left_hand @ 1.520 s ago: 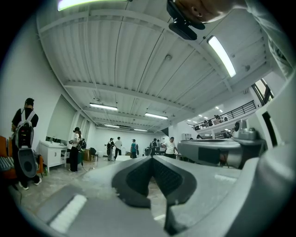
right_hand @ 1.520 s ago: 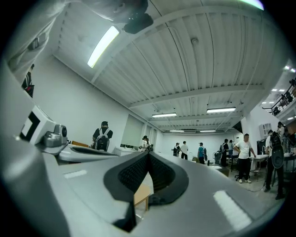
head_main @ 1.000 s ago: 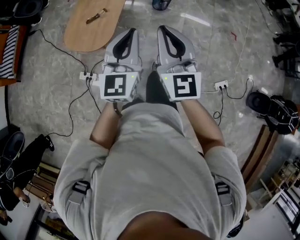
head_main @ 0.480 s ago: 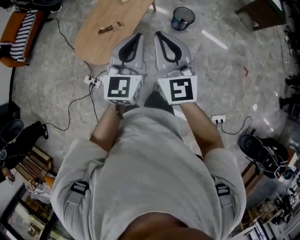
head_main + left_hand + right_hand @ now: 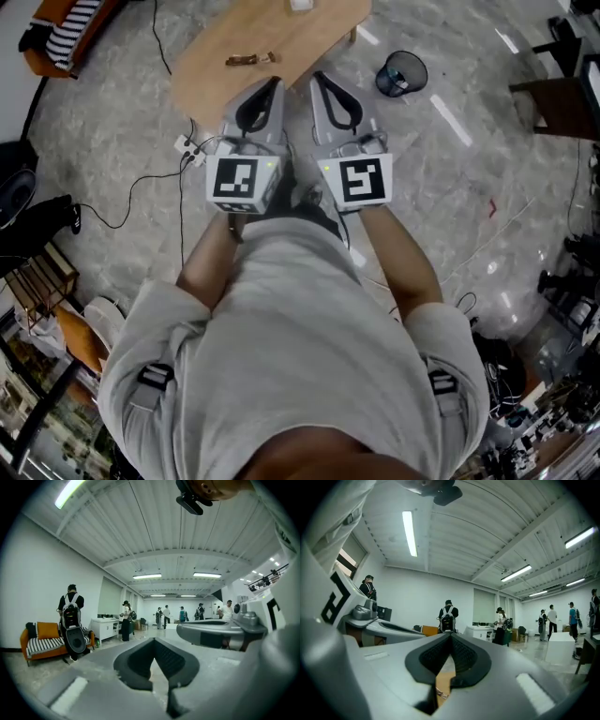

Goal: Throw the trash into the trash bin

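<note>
Head view: a person (image 5: 291, 347) in a grey shirt holds both grippers out level, side by side above a marble floor (image 5: 450, 187). The left gripper (image 5: 267, 87) and the right gripper (image 5: 322, 81) point toward a low wooden table (image 5: 309, 37). The trash (image 5: 251, 59), a small brown wrapper, lies on that table just ahead of the left gripper's tips, apart from both grippers. The trash bin (image 5: 401, 73), a dark mesh basket, stands on the floor to the right of the table, near its corner. A white power strip (image 5: 186, 143) with cables lies on the floor left of the left gripper.

Left gripper view: the jaws are pressed together at the tips and hold nothing; only a narrow wedge of floor shows between the pads. Beyond them are an orange sofa (image 5: 44, 641) and a bystander (image 5: 71, 616) with a backpack.

Right gripper view: the jaws also meet tip to tip and pinch nothing. Through the slit below the tips the table's wood shows, with a small crumpled scrap (image 5: 441, 693) lying on it. Whether that scrap is the wrapper cannot be told.
</note>
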Action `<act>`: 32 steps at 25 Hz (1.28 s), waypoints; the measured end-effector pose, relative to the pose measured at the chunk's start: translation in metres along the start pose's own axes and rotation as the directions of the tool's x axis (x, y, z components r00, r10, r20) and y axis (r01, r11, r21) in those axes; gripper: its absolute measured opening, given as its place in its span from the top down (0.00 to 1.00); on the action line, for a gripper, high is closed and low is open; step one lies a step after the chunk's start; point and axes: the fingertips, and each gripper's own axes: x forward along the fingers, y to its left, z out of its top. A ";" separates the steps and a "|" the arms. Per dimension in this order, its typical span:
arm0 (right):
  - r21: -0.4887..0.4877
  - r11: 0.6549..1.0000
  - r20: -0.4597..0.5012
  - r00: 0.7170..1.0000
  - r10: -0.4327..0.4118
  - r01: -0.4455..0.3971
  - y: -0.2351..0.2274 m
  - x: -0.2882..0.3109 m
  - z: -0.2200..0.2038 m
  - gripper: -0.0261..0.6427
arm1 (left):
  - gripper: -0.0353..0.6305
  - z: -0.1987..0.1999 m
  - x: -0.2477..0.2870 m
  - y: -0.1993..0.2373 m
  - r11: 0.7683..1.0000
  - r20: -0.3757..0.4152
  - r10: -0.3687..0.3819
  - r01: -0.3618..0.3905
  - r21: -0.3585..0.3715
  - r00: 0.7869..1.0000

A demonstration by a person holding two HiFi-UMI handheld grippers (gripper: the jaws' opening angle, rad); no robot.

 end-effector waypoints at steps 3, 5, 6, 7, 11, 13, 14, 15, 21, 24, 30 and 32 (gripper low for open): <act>-0.013 0.998 -0.034 0.998 0.058 -0.059 0.007 0.046 -0.012 0.95 | 0.92 -0.007 0.019 0.042 0.998 -0.001 0.055 -0.055 -0.017 0.999; -0.012 0.995 -0.061 0.994 0.095 -0.096 0.005 0.082 -0.020 0.95 | 0.92 -0.014 0.038 0.077 0.995 -0.008 0.097 -0.097 -0.025 0.995; -0.018 0.993 -0.072 0.991 0.115 -0.117 0.003 0.101 -0.022 0.95 | 0.92 -0.017 0.047 0.097 0.992 -0.014 0.122 -0.123 -0.033 0.992; -0.029 0.990 -0.083 0.987 0.135 -0.138 0.001 0.122 -0.023 0.95 | 0.92 -0.019 0.056 0.119 0.987 -0.018 0.151 -0.151 -0.046 0.988; -0.055 0.976 -0.119 0.971 0.205 -0.212 0.001 0.207 -0.031 0.95 | 0.92 -0.018 0.088 0.202 0.965 -0.018 0.244 -0.244 -0.092 0.970; -0.061 0.969 -0.133 0.964 0.231 -0.241 0.007 0.244 -0.041 0.95 | 0.92 -0.025 0.100 0.235 0.959 -0.024 0.262 -0.263 -0.106 0.965; -0.064 0.965 -0.154 0.958 0.242 -0.254 0.011 0.259 -0.051 0.95 | 0.92 -0.034 0.105 0.248 0.957 -0.034 0.265 -0.267 -0.113 0.964; -0.064 0.962 -0.183 0.951 0.250 -0.265 0.014 0.274 -0.064 0.95 | 0.92 -0.046 0.110 0.261 0.955 -0.050 0.266 -0.270 -0.119 0.963; -0.023 0.940 -0.311 0.896 0.317 -0.341 0.036 0.324 -0.152 0.95 | 0.92 -0.138 0.122 0.297 0.933 -0.190 0.276 -0.310 -0.185 0.942; -0.013 0.925 -0.366 0.863 0.348 -0.379 0.043 0.340 -0.203 0.95 | 0.92 -0.186 0.129 0.301 0.925 -0.241 0.270 -0.321 -0.203 0.932; 0.048 0.903 -0.445 0.800 0.401 -0.426 0.056 0.360 -0.294 0.95 | 0.92 -0.275 0.151 0.311 0.924 -0.327 0.242 -0.320 -0.210 0.914; 0.073 0.894 -0.479 0.770 0.421 -0.442 0.058 0.362 -0.326 0.95 | 0.92 -0.305 0.156 0.317 0.922 -0.360 0.238 -0.326 -0.208 0.902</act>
